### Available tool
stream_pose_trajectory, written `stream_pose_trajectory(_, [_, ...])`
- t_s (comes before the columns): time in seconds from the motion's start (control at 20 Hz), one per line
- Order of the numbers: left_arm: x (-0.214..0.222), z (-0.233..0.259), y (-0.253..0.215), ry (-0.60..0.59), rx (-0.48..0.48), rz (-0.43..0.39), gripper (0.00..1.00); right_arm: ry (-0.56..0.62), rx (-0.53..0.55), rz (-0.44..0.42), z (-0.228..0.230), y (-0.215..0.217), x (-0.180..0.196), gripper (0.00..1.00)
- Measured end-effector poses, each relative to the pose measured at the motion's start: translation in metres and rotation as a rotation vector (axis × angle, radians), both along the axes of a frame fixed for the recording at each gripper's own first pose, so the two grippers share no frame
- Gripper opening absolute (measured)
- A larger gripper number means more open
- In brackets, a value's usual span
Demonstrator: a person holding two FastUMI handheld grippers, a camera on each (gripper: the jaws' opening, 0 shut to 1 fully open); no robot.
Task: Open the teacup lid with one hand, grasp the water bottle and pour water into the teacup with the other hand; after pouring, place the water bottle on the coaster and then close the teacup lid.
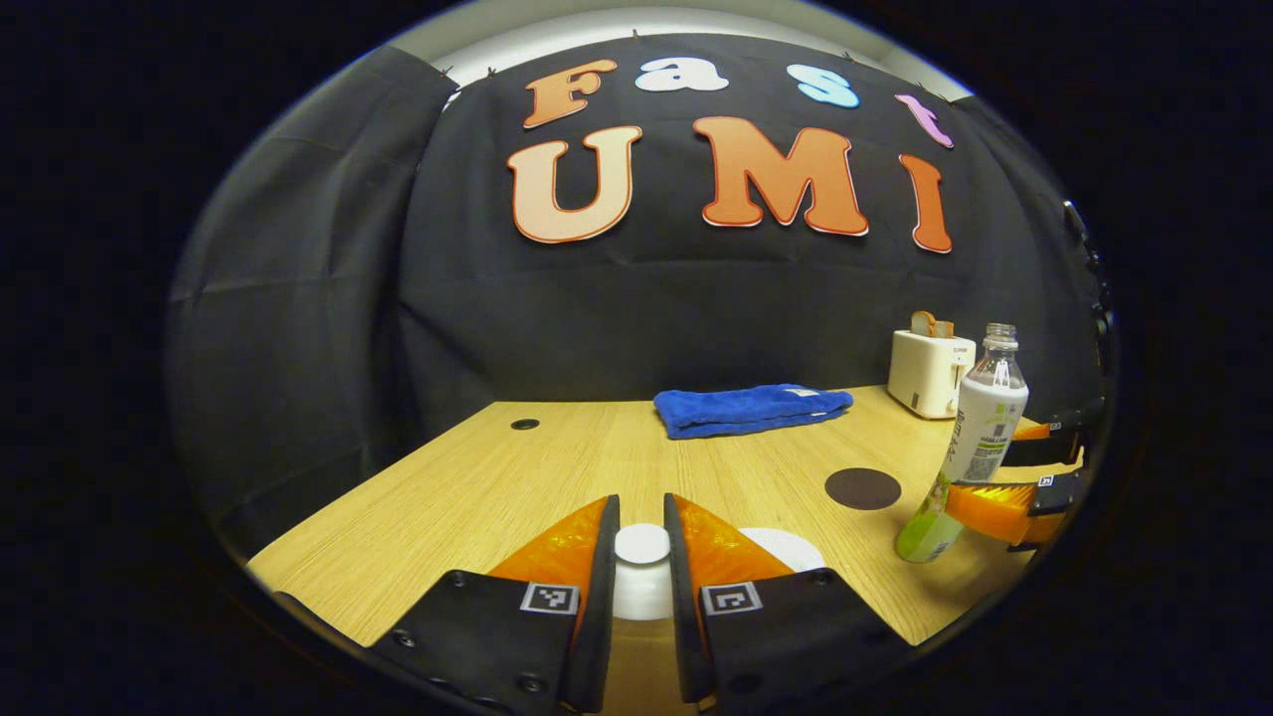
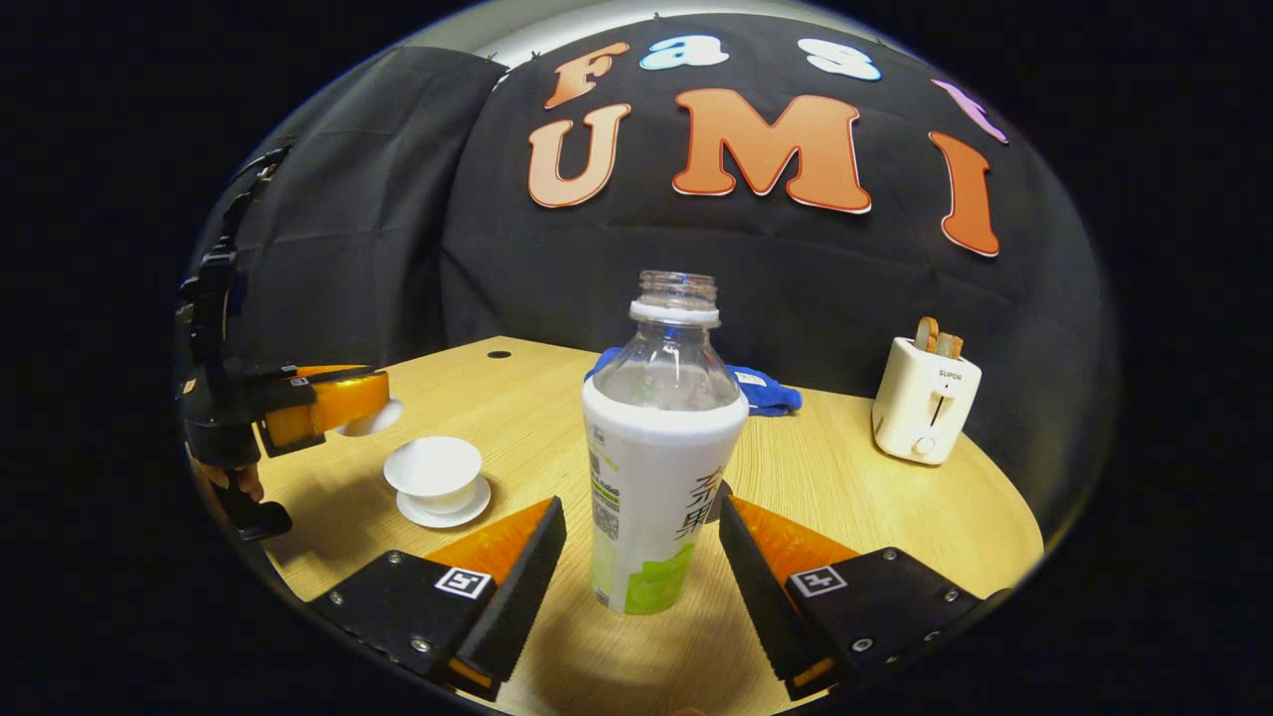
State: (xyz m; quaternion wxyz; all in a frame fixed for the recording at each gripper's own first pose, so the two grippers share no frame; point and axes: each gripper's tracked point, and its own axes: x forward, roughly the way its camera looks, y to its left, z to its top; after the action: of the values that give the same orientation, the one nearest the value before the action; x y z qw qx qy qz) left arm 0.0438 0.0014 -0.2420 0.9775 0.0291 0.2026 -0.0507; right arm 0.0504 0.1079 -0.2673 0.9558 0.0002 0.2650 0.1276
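**Lid lifted, bottle bracketed but not gripped**

Table: bottle stands upright near the front edge, long axis vertical, open neck up. Right gripper is open, fingers either side of it with gaps showing, so it only needs to close. Teacup sits uncovered on its saucer, left of the bottle. Left gripper holds the lid by its knob, lifted left of the cup. Coaster is just beside the bottle.
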Motion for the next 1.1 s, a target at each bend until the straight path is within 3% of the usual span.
stream_pose_trajectory(0.15, [-0.008,-0.004,0.015,0.008,0.002,0.024,0.31,0.029,-0.018,-0.022,-0.008,-0.003,0.002,0.84])
stream_pose_trajectory(0.3, [-0.018,-0.010,0.032,0.026,0.003,0.045,0.28,0.051,-0.014,-0.028,-0.007,-0.001,0.002,0.63])
stream_pose_trajectory(0.6, [-0.031,-0.012,0.063,0.044,0.026,0.067,0.31,0.056,-0.085,-0.012,0.003,0.001,0.004,0.65])
stream_pose_trajectory(0.7, [-0.033,-0.013,0.071,0.049,0.026,0.072,0.28,0.045,-0.132,-0.001,0.007,-0.001,0.005,0.60])
stream_pose_trajectory(0.8, [-0.034,-0.012,0.079,0.046,0.016,0.084,0.28,0.028,-0.184,0.011,0.012,-0.001,0.007,0.64])
stream_pose_trajectory(0.85, [-0.034,-0.013,0.082,0.044,0.012,0.089,0.31,0.017,-0.212,0.015,0.014,-0.002,0.008,0.60])
stream_pose_trajectory(0.9, [-0.035,-0.010,0.086,0.040,0.007,0.096,0.31,0.008,-0.238,0.021,0.017,-0.003,0.010,0.64])
stream_pose_trajectory(1.1, [-0.032,-0.008,0.097,0.034,-0.019,0.106,0.30,-0.028,-0.359,0.044,0.024,-0.007,0.018,0.63])
